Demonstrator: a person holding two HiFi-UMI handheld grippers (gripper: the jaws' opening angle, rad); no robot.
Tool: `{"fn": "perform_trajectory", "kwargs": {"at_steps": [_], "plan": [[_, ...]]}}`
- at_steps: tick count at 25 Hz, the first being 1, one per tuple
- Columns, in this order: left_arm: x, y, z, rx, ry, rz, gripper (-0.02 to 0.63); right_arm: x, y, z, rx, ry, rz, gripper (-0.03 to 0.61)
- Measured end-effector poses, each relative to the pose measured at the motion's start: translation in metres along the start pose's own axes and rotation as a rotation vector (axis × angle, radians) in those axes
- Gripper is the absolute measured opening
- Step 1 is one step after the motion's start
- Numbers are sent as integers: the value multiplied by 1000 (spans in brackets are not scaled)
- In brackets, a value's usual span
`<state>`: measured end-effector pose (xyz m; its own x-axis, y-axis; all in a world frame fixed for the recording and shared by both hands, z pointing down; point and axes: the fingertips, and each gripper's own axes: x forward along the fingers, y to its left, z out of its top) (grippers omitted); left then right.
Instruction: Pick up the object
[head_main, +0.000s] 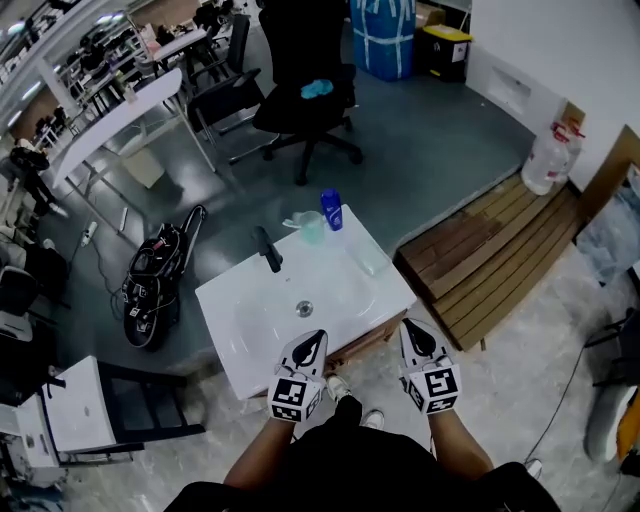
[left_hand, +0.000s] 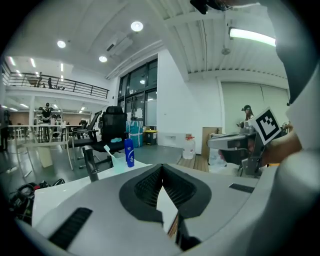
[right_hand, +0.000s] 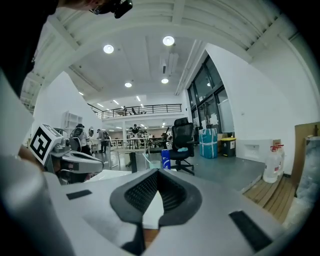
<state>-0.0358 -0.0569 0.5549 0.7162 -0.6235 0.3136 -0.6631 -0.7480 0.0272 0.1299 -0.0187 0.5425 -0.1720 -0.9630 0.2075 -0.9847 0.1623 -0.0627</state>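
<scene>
Head view showed nothing picked up yet: left gripper (head_main: 319, 336) and right gripper (head_main: 408, 326) had fingers pressed together, empty, blue bottle (head_main: 331, 209) well ahead of them.

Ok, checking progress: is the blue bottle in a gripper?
No, the bottle stands on the sink's far edge, apart from the left gripper and right gripper.

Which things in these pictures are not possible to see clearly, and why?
1. Blue bottle: its label print is too small in every view.
2. Clear thing on the sink rim: too faint in the head view to name.
3. Drain: in the gripper views the left claw and right claw, both shut, cover it.
</scene>
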Motion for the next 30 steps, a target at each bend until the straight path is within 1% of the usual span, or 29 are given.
{"fn": "perform_trajectory", "kwargs": {"at_steps": [4,9,15,18,23,27,30], "plan": [[16,29,1,-61,1,14,18,37,5,11,-26,5,39,18],[27,64,13,-71,-16,40,18,77,6,19,-49,24,65,17],[37,99,10,-90,-28,57,18,117,19,19,-71,41,91,18],[38,108,9,-92,-41,59,18,130,25,21,-74,42,98,18],[40,119,5,-108,-37,73,18,144,29,18,-70,57,114,18],[45,126,-2,-123,-24,90,18,154,20,13,-65,60,108,18],[52,126,-2,-127,-25,99,18,160,11,2,-63,84,111,18]]}}
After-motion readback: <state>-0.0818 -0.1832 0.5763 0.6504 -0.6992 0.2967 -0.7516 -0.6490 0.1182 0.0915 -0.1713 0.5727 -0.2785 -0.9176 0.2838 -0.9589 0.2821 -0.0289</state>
